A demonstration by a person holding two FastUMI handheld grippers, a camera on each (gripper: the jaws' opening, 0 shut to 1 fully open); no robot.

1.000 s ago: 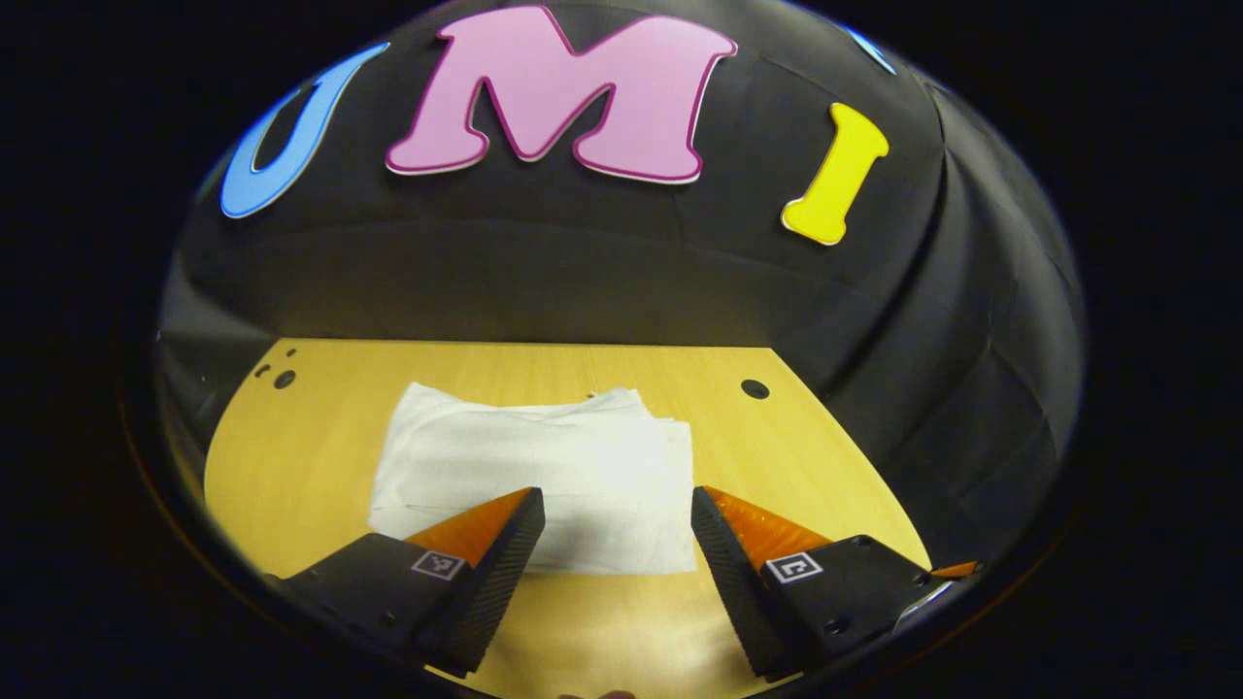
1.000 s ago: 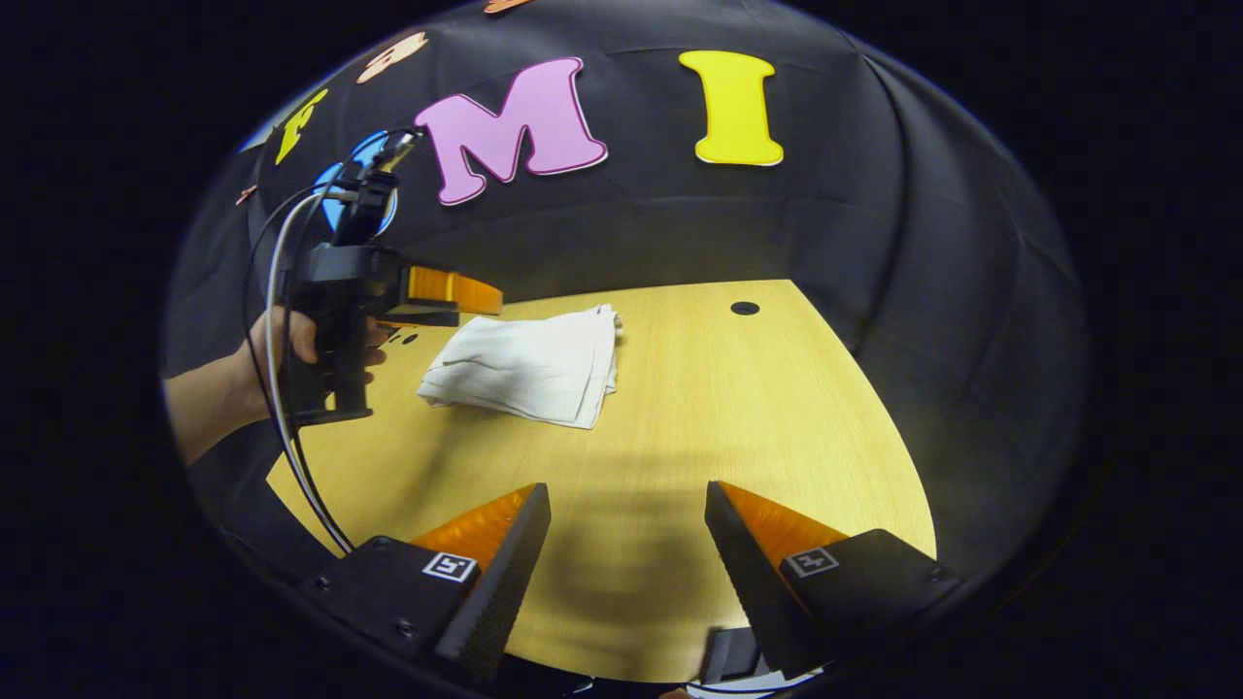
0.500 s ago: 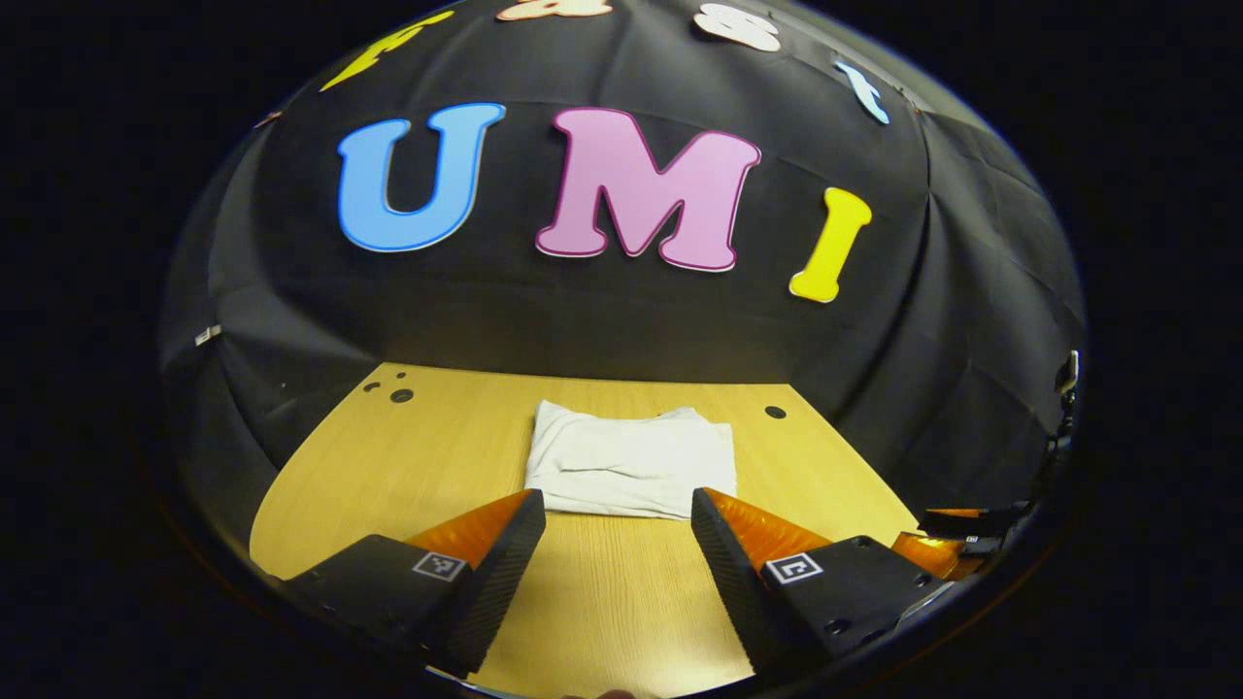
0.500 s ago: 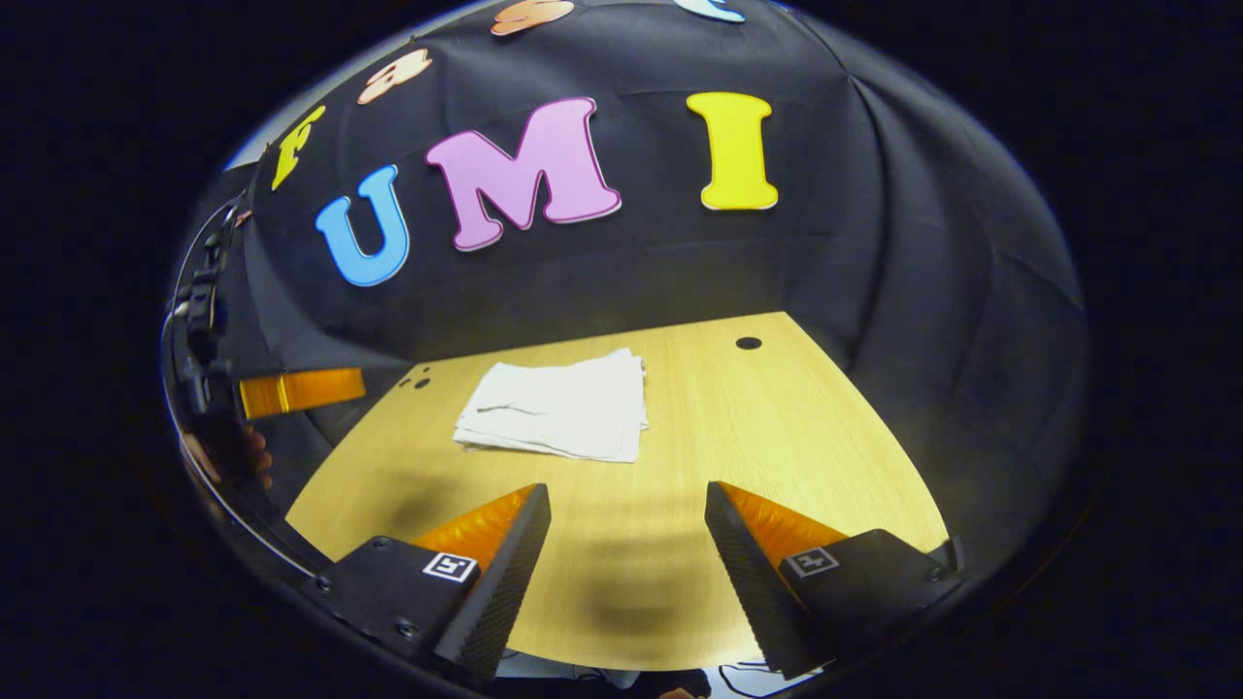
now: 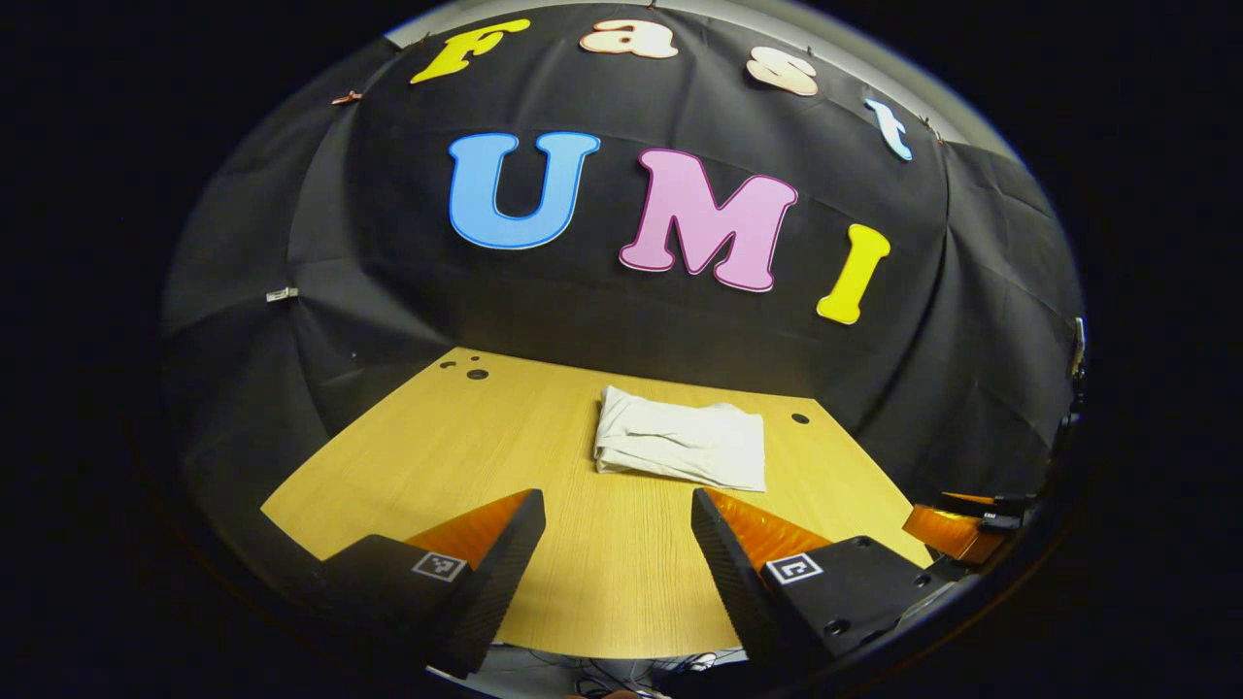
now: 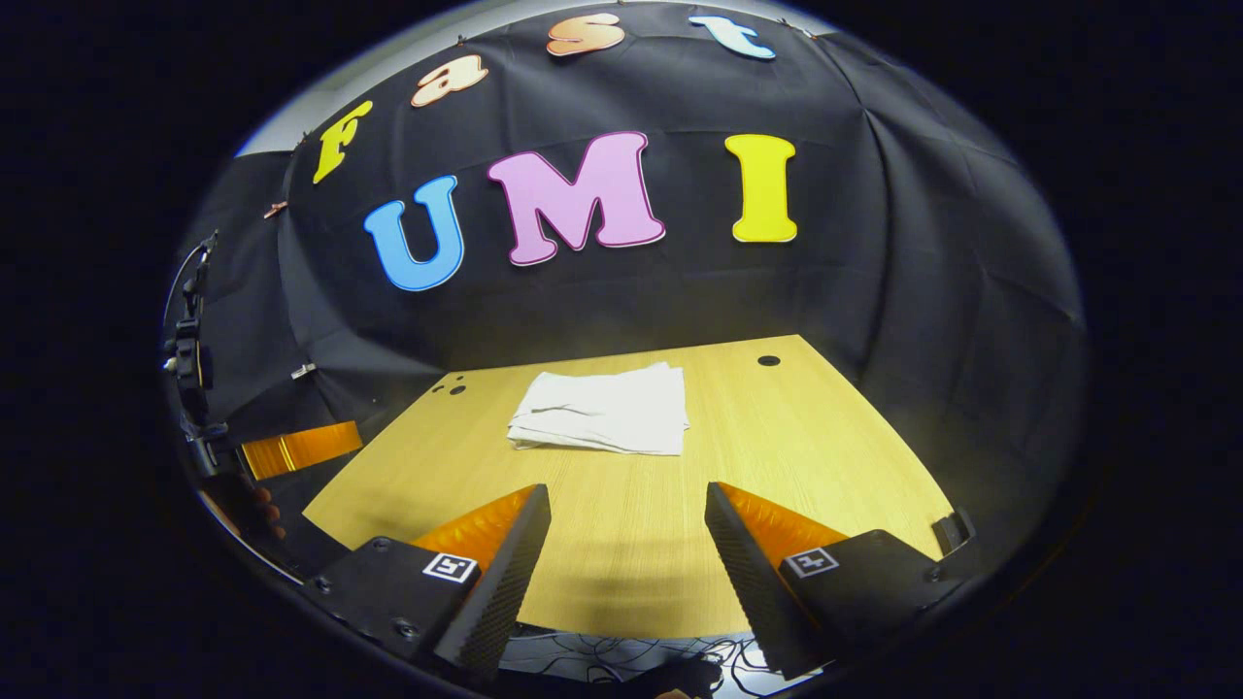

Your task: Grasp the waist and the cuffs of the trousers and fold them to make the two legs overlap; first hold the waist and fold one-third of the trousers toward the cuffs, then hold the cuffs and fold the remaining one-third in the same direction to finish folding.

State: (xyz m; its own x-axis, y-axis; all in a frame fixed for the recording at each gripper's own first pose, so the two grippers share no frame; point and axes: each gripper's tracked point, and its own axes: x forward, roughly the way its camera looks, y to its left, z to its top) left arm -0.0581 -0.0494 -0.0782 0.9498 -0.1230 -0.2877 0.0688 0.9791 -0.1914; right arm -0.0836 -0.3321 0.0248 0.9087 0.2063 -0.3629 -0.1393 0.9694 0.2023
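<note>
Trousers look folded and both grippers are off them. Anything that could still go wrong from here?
Little, probably. The trousers lie folded on the table, but their layered edges look loose and uneven, so the stack might spring open. Both the left gripper and right gripper are open, holding nothing.

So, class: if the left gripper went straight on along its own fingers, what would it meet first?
Probably bare table first. The left gripper, open and empty, aims left of the folded trousers, though depth is hard to judge.

Each hand-held gripper (image 5: 618, 539) carries square black-and-white markers.
</note>
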